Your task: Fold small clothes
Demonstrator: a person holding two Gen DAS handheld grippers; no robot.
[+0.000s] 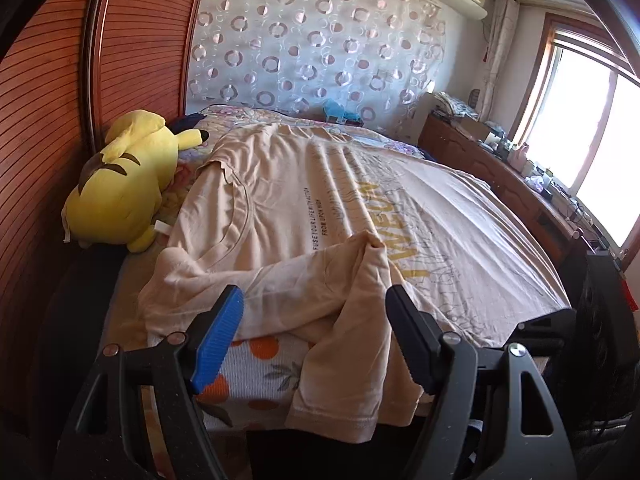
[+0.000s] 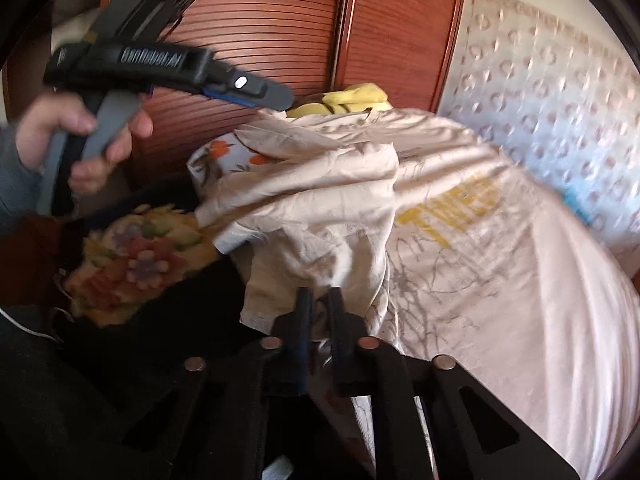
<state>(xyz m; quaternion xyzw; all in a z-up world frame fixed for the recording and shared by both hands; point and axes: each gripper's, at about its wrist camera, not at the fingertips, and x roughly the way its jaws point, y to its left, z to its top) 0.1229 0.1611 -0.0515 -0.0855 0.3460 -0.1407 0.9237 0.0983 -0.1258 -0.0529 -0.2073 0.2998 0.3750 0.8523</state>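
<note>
Your beige T-shirt [image 1: 320,184] lies spread over most of the bed [image 1: 256,368], its near sleeve folded back over the print and its hem hanging over the near bed edge; free room stays only on the fruit-pattern sheet at the near corner, with the wooden wardrobe [image 1: 52,112] and a yellow plush toy [image 1: 124,184] close on the left side. Your left gripper [image 1: 316,332] stands wide open with nothing between the fingers, and your right gripper [image 2: 320,300] is closed on the shirt's near sleeve edge. You can read "FROM UPON HIGH" on the shirt; the yellow letters are partly covered.
</note>
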